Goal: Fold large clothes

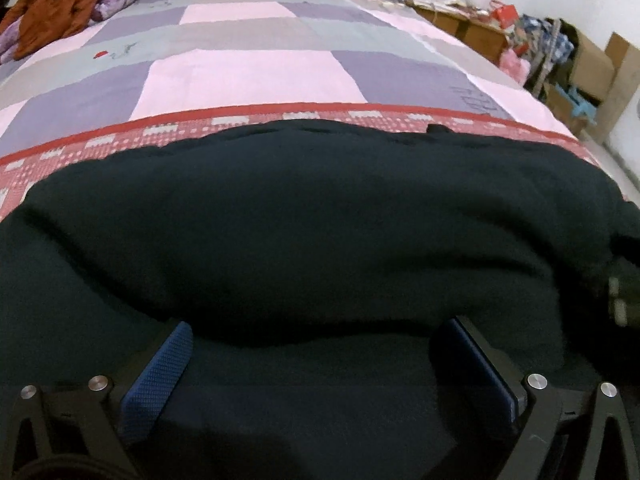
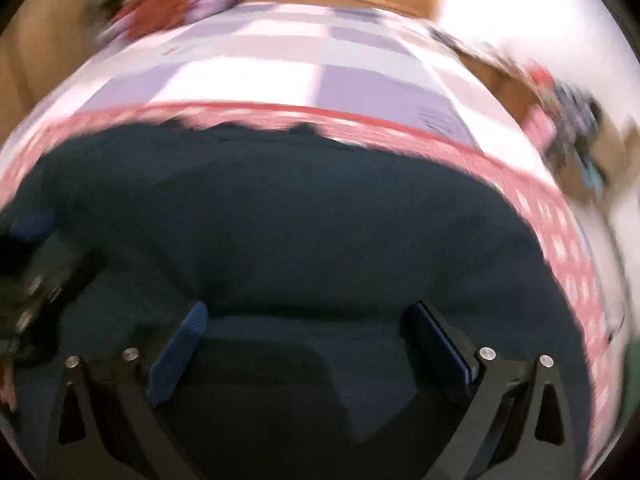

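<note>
- Left wrist view: I have the left gripper (image 1: 312,344) low over a dark garment (image 1: 304,220) spread across the near end of the bed (image 1: 256,68). Its blue-padded fingers (image 1: 160,372) stand wide apart, with cloth lying between them but nothing pinched.
- The garment covers the red-and-white patterned border of the bedspread (image 1: 132,132) and stretches almost the full width of my view. Its far edge looks fairly straight, apart from a small bump towards the right.
- Just ahead of the fingers I see a raised ridge in the cloth, perhaps a fold already laid or only a thick hem; I cannot tell which.
- Right wrist view: this picture is smeared, so detail is poor. The right gripper (image 2: 308,340) also sits over the garment (image 2: 320,216), fingers (image 2: 180,352) spread wide and holding nothing.
- At the left edge of that view I catch part of the other gripper (image 2: 32,240), so both tools are close together on the near side of the cloth.
- My judgement: the garment is laid out but folding is at an early stage; the main folds remain, starting with a grip on the near edge.
- An orange cloth (image 1: 56,0) lies near the headboard, well apart.
</note>
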`<control>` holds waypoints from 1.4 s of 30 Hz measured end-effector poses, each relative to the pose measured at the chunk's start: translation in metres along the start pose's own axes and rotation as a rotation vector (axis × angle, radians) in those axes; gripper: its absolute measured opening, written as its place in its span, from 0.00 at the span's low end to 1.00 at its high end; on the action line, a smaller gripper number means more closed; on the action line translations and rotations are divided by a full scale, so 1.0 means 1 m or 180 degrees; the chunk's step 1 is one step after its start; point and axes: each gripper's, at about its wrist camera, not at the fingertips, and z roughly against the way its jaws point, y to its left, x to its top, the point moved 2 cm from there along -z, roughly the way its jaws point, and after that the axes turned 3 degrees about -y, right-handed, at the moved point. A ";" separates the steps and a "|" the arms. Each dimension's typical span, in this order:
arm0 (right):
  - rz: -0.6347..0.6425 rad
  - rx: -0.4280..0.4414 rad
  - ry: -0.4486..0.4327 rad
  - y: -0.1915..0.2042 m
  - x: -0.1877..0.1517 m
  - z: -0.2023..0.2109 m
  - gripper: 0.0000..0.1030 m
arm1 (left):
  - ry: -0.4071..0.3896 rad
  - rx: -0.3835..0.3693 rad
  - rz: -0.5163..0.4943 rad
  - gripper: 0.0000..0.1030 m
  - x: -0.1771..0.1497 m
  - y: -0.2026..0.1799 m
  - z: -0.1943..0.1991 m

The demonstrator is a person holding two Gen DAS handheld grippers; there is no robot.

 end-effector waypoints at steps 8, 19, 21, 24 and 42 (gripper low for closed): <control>-0.0528 -0.0748 0.0208 -0.123 0.009 -0.028 0.99 | -0.0037 0.0356 0.0075 0.99 0.000 0.061 0.015; -0.0887 -0.0802 0.0323 -0.191 -0.027 -0.021 0.99 | 0.0257 0.1110 0.1065 0.99 -0.042 0.213 0.046; -0.0854 -0.0827 0.0330 -0.189 -0.028 -0.010 0.99 | 0.0159 0.1144 0.0899 0.95 -0.036 0.203 0.062; -0.0597 -0.0912 -0.0040 -0.167 -0.023 0.031 0.99 | -0.0202 0.0843 0.0502 0.95 -0.030 0.158 0.101; 0.0163 -0.0398 -0.0273 -0.108 -0.169 0.107 0.99 | 0.0004 0.0273 -0.0356 1.00 -0.156 0.074 0.126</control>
